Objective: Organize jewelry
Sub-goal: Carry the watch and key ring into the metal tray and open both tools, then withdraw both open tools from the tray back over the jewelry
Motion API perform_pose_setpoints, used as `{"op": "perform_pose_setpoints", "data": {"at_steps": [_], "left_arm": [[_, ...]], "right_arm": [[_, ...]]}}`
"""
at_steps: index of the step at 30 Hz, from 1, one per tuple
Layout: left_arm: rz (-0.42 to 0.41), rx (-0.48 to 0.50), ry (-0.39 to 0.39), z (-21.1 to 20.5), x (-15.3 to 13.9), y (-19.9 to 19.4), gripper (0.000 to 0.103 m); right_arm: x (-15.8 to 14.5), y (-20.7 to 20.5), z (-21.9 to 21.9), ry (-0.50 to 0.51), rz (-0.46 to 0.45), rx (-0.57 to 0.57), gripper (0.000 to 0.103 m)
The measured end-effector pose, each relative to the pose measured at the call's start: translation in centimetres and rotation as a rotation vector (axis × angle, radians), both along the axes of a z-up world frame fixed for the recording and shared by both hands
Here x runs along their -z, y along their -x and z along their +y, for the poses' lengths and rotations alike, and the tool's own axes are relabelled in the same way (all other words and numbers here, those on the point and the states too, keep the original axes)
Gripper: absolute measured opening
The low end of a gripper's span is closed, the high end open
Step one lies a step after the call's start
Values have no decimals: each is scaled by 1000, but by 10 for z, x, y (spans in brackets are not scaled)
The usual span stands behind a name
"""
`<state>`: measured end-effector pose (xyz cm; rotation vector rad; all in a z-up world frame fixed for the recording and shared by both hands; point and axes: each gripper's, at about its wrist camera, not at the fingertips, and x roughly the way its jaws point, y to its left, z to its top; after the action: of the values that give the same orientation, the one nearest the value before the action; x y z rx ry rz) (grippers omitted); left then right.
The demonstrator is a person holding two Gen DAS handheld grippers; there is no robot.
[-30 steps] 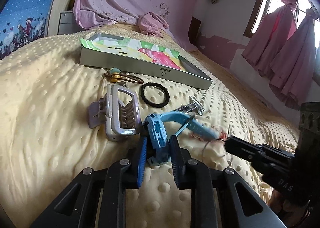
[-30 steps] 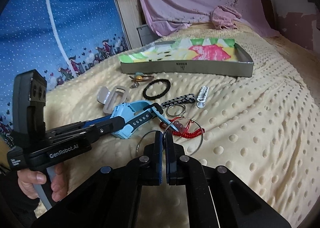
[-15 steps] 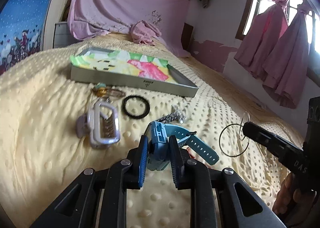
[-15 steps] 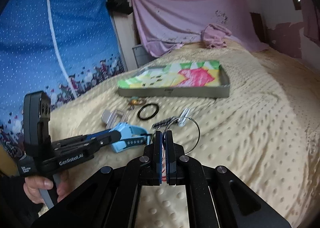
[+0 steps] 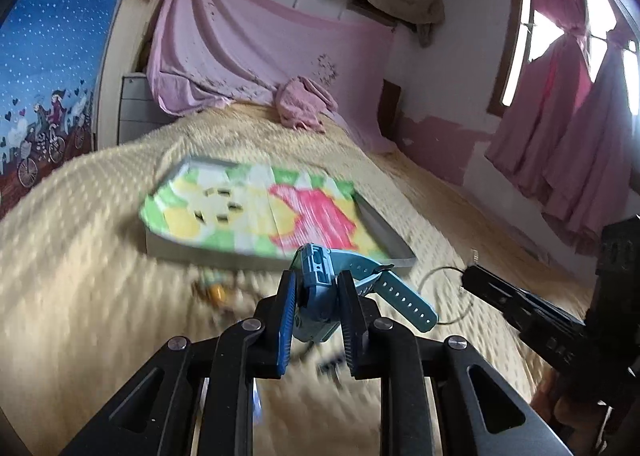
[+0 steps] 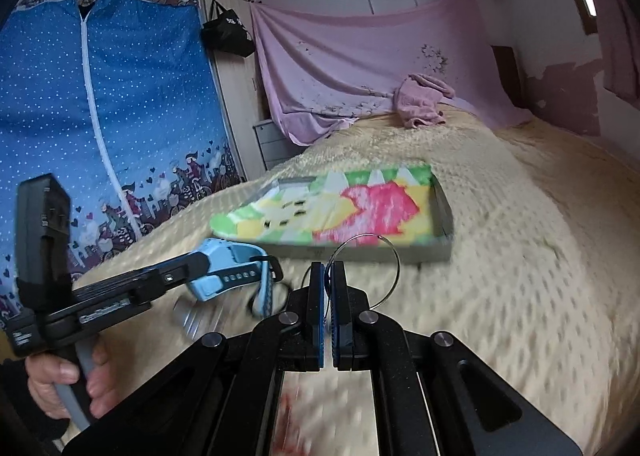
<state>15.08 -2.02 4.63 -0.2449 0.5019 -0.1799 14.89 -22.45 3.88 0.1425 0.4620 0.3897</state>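
Observation:
My left gripper (image 5: 316, 292) is shut on a light blue watch (image 5: 320, 284) and holds it in the air above the yellow bedspread; its strap (image 5: 400, 296) hangs to the right. The watch also shows in the right wrist view (image 6: 224, 268). My right gripper (image 6: 327, 276) is shut on a thin silver ring (image 6: 372, 256), also lifted; the ring shows in the left wrist view (image 5: 440, 292). A shallow grey tray (image 5: 224, 252) with a bright floral lining lies just beyond both grippers, and it also shows in the right wrist view (image 6: 360, 254).
Blurred small pieces lie on the bedspread below: an orange-and-teal piece (image 5: 212, 288) and a clear hair clip (image 6: 196, 316). A pink cloth (image 5: 304, 104) lies at the bed's head. Pink curtains (image 5: 568, 128) hang at right.
Both grippers have risen from the bedspread and moved forward toward the tray, carrying the watch and the ring. The pieces left on the bed have dropped low in view.

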Motion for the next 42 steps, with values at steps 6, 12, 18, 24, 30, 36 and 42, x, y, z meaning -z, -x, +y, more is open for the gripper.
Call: {"op": "perform_pose_setpoints", "data": {"at_steps": [6,12,18,24,30,36,42], "left_arm": [[4,-74,-1,15,0,-62,20],[104,-120,10,25,16,-117,20],[231,-133,-9,28,27,-142,20],[333,-130,2,32,39,-152,21],[345,-89,32,32,40,-146,21],[239,-96,31,29,28,-121,63],[135,-103,1,26,18,-87,73]], "right_arm": [[-6,-84,19,-60,5,-8,3],[22,-155,41,-72,105,-35,3],[57,-184,50,-47,221,-47,3],[72,-193,48,-29,295,-34,3],[74,-190,53,27,309,-18,4],[68,-173,44,37,287,16,27],[49,-137,30,23,171,68,41]]}}
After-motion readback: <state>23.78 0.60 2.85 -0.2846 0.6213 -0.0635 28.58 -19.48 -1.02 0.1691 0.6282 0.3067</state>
